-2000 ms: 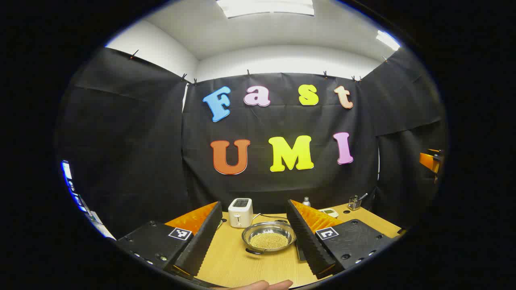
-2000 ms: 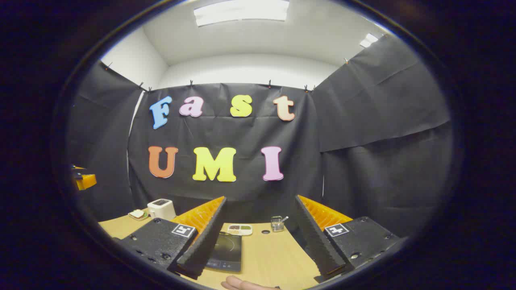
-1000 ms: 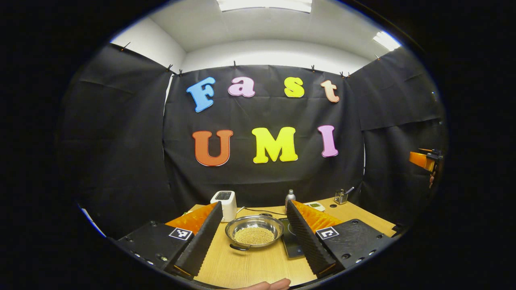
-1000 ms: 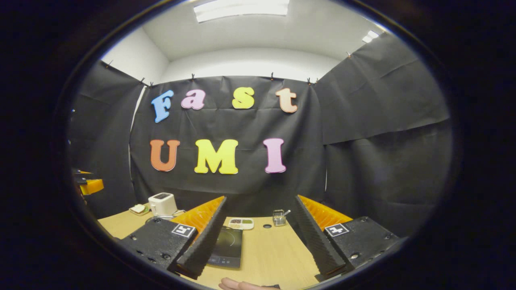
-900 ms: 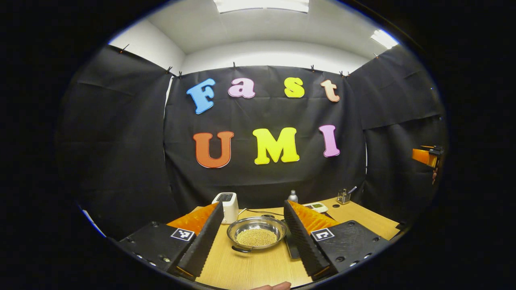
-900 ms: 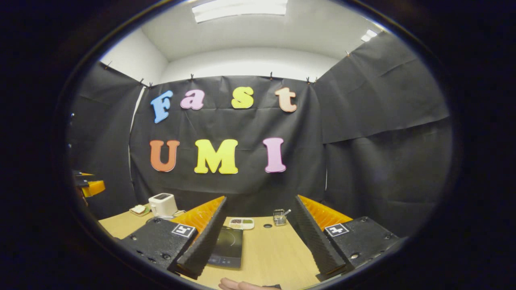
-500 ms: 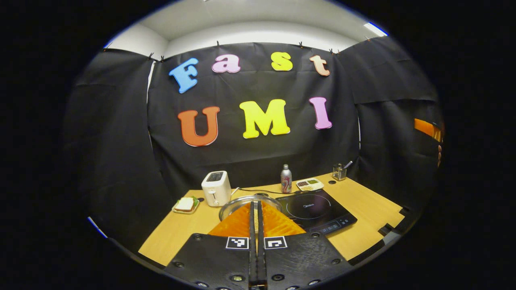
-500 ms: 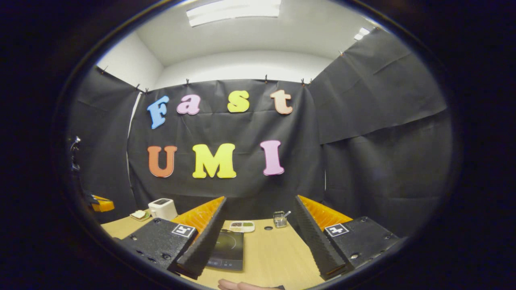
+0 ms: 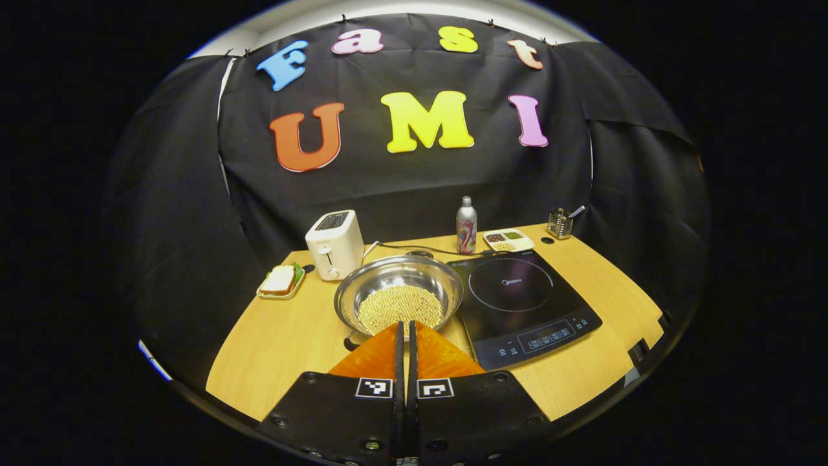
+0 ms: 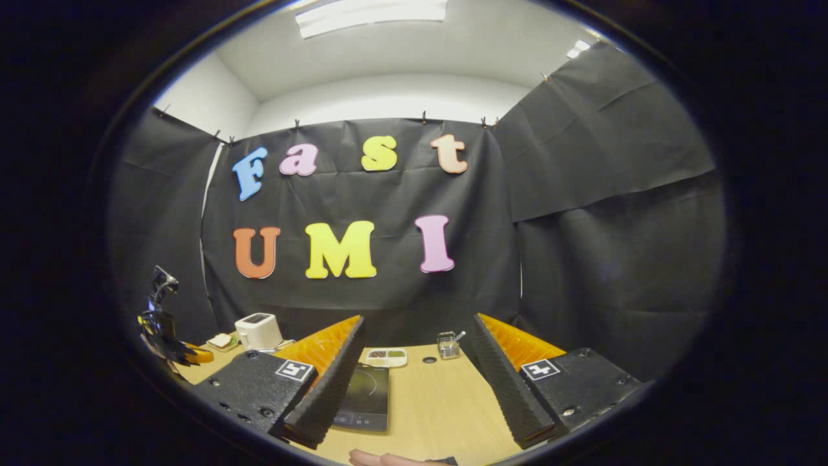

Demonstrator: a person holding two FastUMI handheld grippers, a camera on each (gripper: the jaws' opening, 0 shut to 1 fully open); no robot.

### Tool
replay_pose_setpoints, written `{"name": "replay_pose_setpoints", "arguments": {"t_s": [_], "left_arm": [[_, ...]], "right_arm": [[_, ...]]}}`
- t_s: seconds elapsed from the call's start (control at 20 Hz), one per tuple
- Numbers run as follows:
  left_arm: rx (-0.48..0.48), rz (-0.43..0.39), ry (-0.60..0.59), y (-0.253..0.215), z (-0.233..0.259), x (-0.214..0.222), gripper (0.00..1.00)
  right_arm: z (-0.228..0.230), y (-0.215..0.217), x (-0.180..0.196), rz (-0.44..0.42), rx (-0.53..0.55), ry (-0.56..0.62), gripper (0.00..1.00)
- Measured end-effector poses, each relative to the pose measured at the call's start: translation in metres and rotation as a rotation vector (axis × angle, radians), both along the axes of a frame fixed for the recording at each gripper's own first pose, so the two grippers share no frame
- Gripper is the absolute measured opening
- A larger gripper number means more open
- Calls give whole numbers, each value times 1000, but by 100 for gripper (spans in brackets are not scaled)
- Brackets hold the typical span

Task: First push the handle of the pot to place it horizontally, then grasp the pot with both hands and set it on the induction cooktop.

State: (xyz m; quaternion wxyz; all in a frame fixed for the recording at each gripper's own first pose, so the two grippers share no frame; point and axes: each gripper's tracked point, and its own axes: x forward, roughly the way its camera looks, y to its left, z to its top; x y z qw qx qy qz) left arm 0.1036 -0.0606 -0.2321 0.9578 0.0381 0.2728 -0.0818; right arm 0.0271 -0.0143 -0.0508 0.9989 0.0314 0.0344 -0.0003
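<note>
A steel pot [image 9: 398,294] holding pale grains sits mid-table in the left gripper view, one dark handle [image 9: 352,340] pointing toward the near side. My left gripper [image 9: 406,325] is shut with nothing between its fingers, its tips just in front of the pot's near rim. The black induction cooktop [image 9: 524,304] lies right of the pot. In the right gripper view my right gripper [image 10: 414,375] stands open above the table, with the cooktop [image 10: 365,398] partly behind its left finger. The left gripper [image 10: 169,336] shows at that view's far left.
A white toaster [image 9: 334,244], a sandwich on a small tray [image 9: 280,281], a bottle [image 9: 466,224], a divided dish [image 9: 509,239] and a small wire holder [image 9: 560,223] stand along the back of the wooden table [image 9: 278,349]. A hand [image 10: 381,459] shows at the bottom.
My left gripper has gone from open to shut and has tilted down toward the table, closing in on the pot's near rim. The right gripper has barely moved.
</note>
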Motion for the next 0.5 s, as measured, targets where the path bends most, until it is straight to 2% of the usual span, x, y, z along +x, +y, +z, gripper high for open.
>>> {"name": "replay_pose_setpoints", "arguments": {"t_s": [0.25, 0.5], "left_arm": [[-39, 17, 146, -3, -53, 16, 0], [-14, 27, 273, -1, -100, 31, 0]], "right_arm": [[-6, 4, 8, 4, -9, 29, 98], [-3, 10, 6, 12, -33, 28, 99]]}}
